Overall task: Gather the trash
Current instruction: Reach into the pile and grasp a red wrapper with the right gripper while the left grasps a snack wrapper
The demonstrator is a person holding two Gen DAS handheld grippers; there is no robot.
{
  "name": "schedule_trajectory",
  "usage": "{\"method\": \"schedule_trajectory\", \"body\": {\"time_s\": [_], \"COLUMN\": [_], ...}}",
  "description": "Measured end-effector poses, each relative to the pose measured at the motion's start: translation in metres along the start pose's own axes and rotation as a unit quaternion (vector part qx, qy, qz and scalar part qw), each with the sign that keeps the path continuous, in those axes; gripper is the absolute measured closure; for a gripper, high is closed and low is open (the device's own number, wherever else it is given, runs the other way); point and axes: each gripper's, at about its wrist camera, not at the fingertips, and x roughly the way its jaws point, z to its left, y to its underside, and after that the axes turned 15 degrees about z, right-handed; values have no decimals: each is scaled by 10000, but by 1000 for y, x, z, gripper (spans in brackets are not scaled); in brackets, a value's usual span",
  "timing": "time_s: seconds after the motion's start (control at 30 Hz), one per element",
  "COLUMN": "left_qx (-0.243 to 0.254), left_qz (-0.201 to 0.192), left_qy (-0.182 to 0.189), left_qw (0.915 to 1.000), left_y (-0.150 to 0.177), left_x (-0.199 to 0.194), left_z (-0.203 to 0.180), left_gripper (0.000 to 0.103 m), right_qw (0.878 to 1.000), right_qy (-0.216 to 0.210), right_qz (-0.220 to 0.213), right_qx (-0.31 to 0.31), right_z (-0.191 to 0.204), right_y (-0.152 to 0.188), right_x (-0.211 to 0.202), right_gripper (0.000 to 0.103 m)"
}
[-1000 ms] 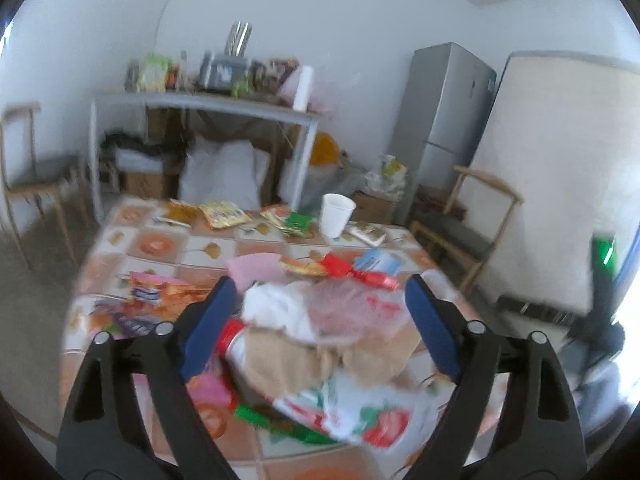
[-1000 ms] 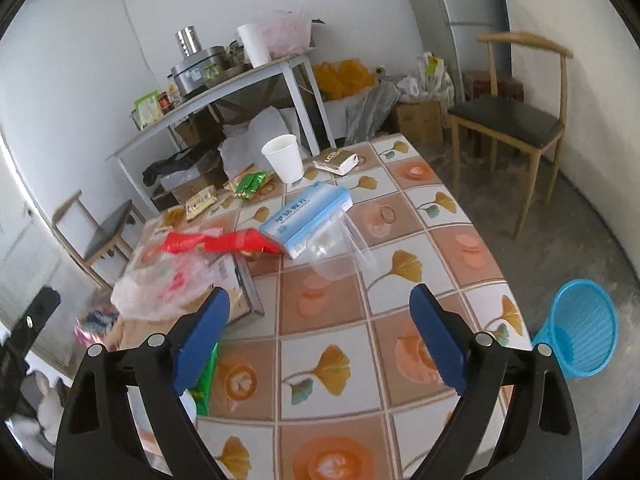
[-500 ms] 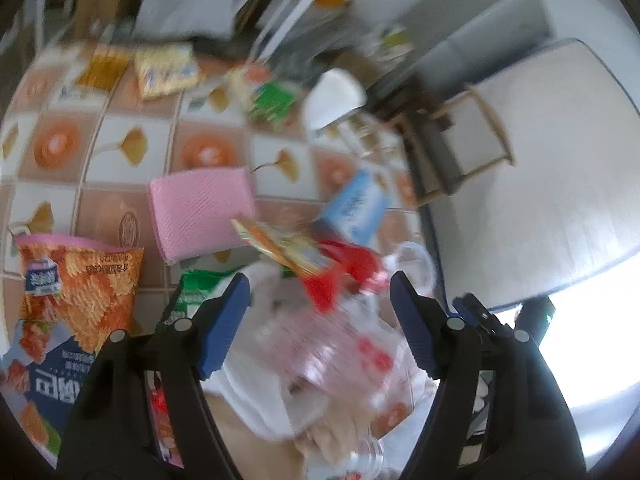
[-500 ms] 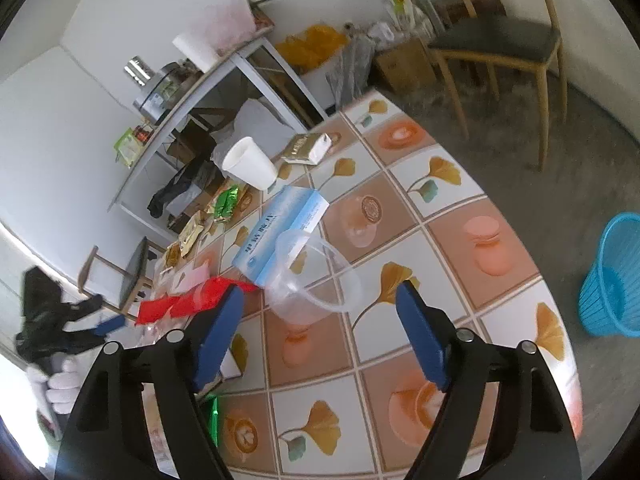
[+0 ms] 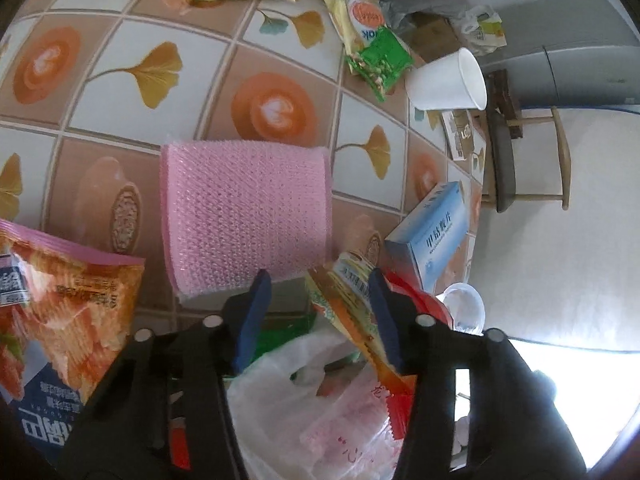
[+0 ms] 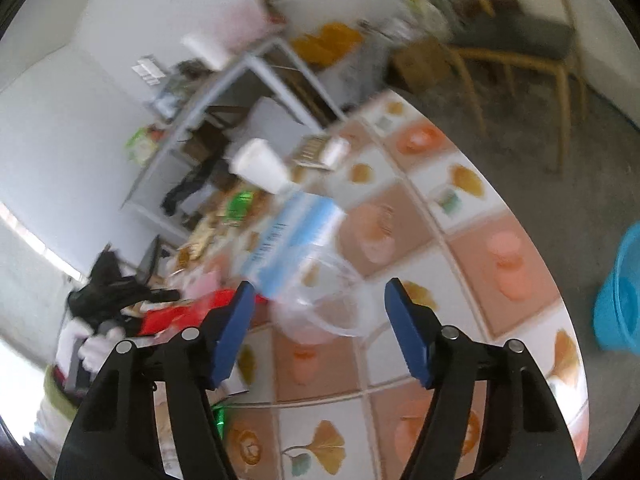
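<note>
In the left wrist view my left gripper (image 5: 320,304) points down over a trash pile, its jaws closing. An orange snack wrapper (image 5: 340,300) and a white plastic bag (image 5: 288,392) lie between the blue pads, and the left pad stands clear of them. A pink sponge cloth (image 5: 246,212) lies just beyond the tips. In the blurred right wrist view my right gripper (image 6: 320,320) hovers at a clear plastic cup (image 6: 320,304) lying on its side. Its jaws are closing, and both pads are still apart from the cup.
On the tiled table (image 5: 132,68) are a white paper cup (image 5: 444,84), a blue-white box (image 5: 432,236), a green packet (image 5: 380,60) and an orange chips bag (image 5: 60,300). A blue basket (image 6: 620,292) stands on the floor at right, a wooden chair (image 6: 516,40) behind.
My left gripper swung down toward the table over the trash pile and its jaws narrowed. My right gripper came closer to the clear cup, rolled, and its jaws narrowed too.
</note>
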Motion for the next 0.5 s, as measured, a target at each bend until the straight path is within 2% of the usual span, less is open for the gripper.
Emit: {"method": "schedule_trajectory", "body": {"time_s": [0.03, 0.1, 0.13, 0.23, 0.37, 0.5], "left_qx": [16, 87, 96, 150, 250, 386], "left_qz": [14, 29, 32, -9, -88, -155], "left_qy": [24, 111, 138, 198, 170, 131], "left_qw": [10000, 9999, 9999, 9997, 9995, 9990], "left_y": [0, -1, -1, 1, 3, 5], "left_x": [0, 4, 4, 5, 7, 6], "left_z": [-1, -3, -3, -4, -5, -7], "left_gripper": [60, 66, 69, 76, 81, 82], "right_qw": [9998, 9970, 9930, 9839, 9800, 9759], "right_qy": [-20, -476, -872, -1373, -1300, -1218], "right_qz": [-1, 301, 570, 1096, 1503, 1803], "right_qx": [-188, -537, -555, -320, -96, 145], "right_z": [8, 26, 32, 41, 52, 63], "right_y": [0, -3, -5, -13, -22, -28], "right_x": [-1, 5, 13, 36, 62, 87], "right_gripper": [37, 37, 37, 37, 37, 31]}}
